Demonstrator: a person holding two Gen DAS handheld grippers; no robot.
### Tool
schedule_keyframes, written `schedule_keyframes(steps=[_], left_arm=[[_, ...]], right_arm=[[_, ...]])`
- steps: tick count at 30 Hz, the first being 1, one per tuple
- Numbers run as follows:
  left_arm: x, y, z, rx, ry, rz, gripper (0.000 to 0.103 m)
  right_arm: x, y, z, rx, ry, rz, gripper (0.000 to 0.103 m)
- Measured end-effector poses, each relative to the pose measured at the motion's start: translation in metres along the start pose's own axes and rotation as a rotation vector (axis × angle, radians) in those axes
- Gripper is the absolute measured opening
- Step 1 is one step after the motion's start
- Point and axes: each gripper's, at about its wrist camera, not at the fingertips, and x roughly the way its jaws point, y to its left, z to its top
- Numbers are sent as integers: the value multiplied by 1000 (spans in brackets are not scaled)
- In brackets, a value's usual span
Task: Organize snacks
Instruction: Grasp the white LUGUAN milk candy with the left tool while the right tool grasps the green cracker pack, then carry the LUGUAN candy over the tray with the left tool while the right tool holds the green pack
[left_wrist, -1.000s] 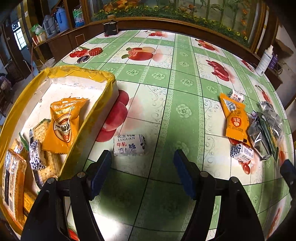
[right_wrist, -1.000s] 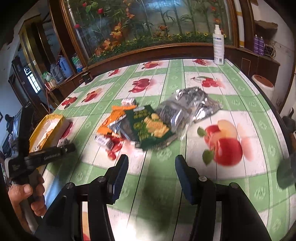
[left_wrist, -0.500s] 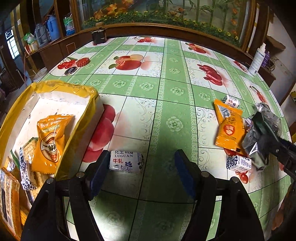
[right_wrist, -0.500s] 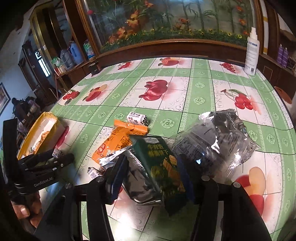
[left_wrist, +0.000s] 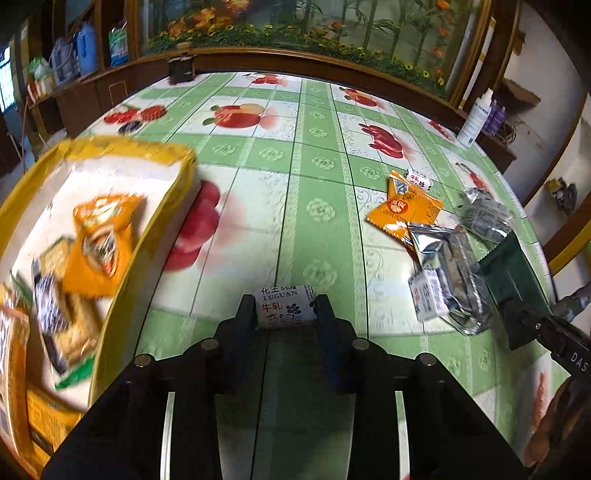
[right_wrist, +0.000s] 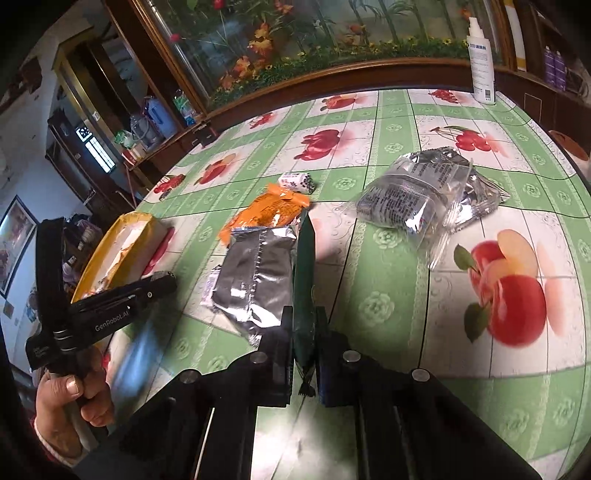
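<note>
"LUGUAN" on candy wrapper (left_wrist: 284, 308); "GenRobot.AI" on left tool (right_wrist: 162, 284).

a home: fruit-print tablecloth (left_wrist: 317, 206) (floral mural (right_wrist: 314, 33) behind)

A white spray bottle (right_wrist: 480, 55) stands at the far right table edge; blue jugs (left_wrist: 79, 51) sit on shelves far left, flowers (right_wrist: 258, 44) behind glass beyond.
</note>
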Motion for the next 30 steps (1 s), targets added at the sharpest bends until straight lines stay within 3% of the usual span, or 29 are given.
schedule_keyframes(steps=[8, 15, 23, 30], left_arm=[[-24, 20, -28, -57, 6, -59, 29], [-47, 20, -32, -40, -35, -98, 29], [-77, 10, -54, 19, -71, -13, 29], [-92, 5, -66, 41, -79, 9, 29]], right_arm=[[-23, 8, -23, 25, -29, 50, 10], [-32, 21, -38, 16, -34, 76, 10], [-44, 33, -45, 5, -49, 99, 9], [-47, 56, -52, -35, -39, 113, 9]])
